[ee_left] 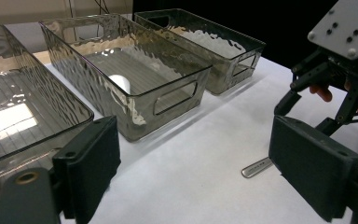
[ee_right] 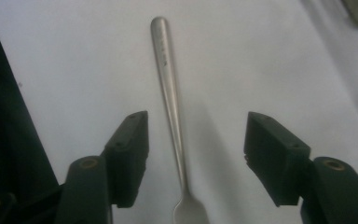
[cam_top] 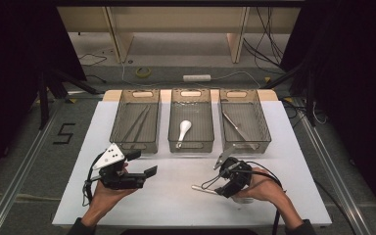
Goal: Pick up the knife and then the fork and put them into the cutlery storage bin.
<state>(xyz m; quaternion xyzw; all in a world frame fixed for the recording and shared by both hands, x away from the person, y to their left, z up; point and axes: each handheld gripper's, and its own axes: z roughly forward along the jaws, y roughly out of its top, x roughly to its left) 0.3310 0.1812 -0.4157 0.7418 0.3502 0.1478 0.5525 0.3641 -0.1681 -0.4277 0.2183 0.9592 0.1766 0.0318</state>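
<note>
White table (cam_top: 176, 205), dark room, cables on floor behind. Near edge: left gripper (cam_top: 144, 176) held level, jaws wide apart, nothing between. Right gripper (cam_top: 214, 188) tipped down over a metal utensil (ee_right: 170, 88) lying flat on the table, handle end sticking out left (cam_top: 198, 188); jaws straddle the handle, not touching it, no grasp. Nothing blocks it. Farther back, three clear bins in a row: left bin (cam_top: 136, 142) holds tongs, middle bin (cam_top: 191, 145) a white spoon (cam_top: 183, 131), right bin (cam_top: 257, 122) more tongs.

Three clear bins (cam_top: 190, 143) hold tongs (cam_top: 136, 125) (left) and a white spoon (cam_top: 183, 132).
</note>
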